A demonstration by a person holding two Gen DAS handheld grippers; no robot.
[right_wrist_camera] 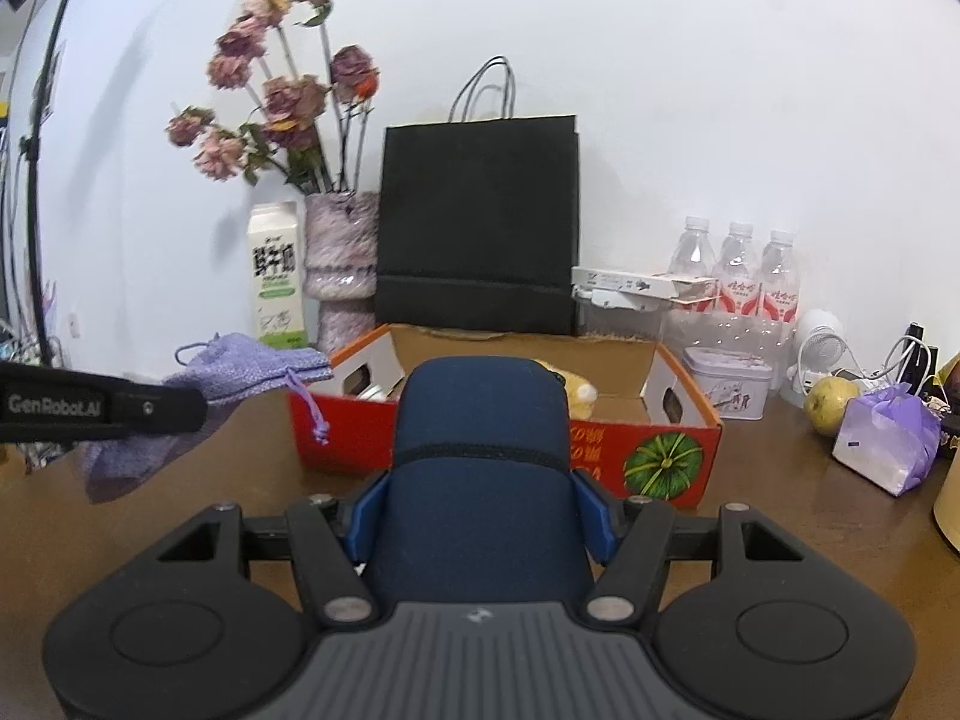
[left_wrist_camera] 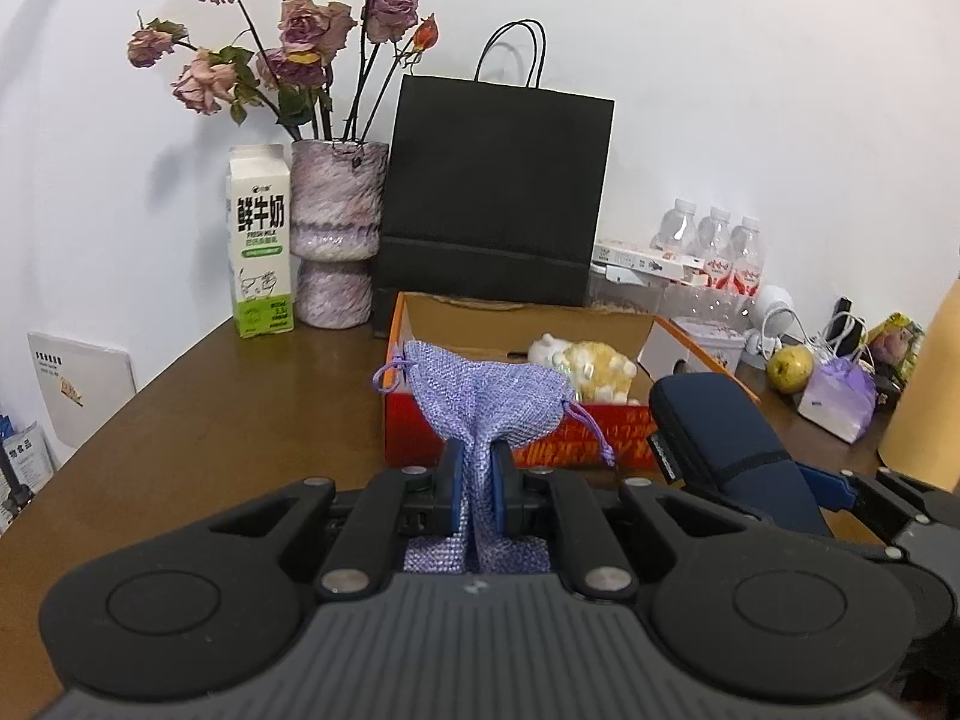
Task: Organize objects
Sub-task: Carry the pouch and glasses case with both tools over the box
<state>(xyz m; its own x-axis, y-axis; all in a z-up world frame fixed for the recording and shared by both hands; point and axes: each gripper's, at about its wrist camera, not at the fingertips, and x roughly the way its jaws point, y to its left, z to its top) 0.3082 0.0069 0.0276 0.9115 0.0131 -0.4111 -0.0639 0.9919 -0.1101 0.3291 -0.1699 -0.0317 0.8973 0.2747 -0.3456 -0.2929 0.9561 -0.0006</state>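
So far the sorting looks partly done, as best I can judge. The red cardboard box sits open on the brown tabletop, in front of the black paper bag, and it already holds a yellow-and-white plush toy near its right side; in the right wrist view another small item shows through the box's left cut-out, too hidden to name.

Two things are in hand and not yet placed. The left tongs are pinched tight on the lilac drawstring pouch, whose cloth bunches between the pads while its wider top fans out above them, held above the tabletop just in front of the box's near left corner. The right tongs are clamped on the dark blue case, one blue pad on each flank, and the case points toward the middle of the box's near wall.

Neither item is over the box opening yet, so both still need to be carried in and let go.

More seems left on the right side of the tabletop: a yellow-green pear, a purple-wrapped packet and a small printed tin stand outside the box. Whether those belong in it, the task wording does not say. The milk carton and flower vase stand at the back, beside the bag.
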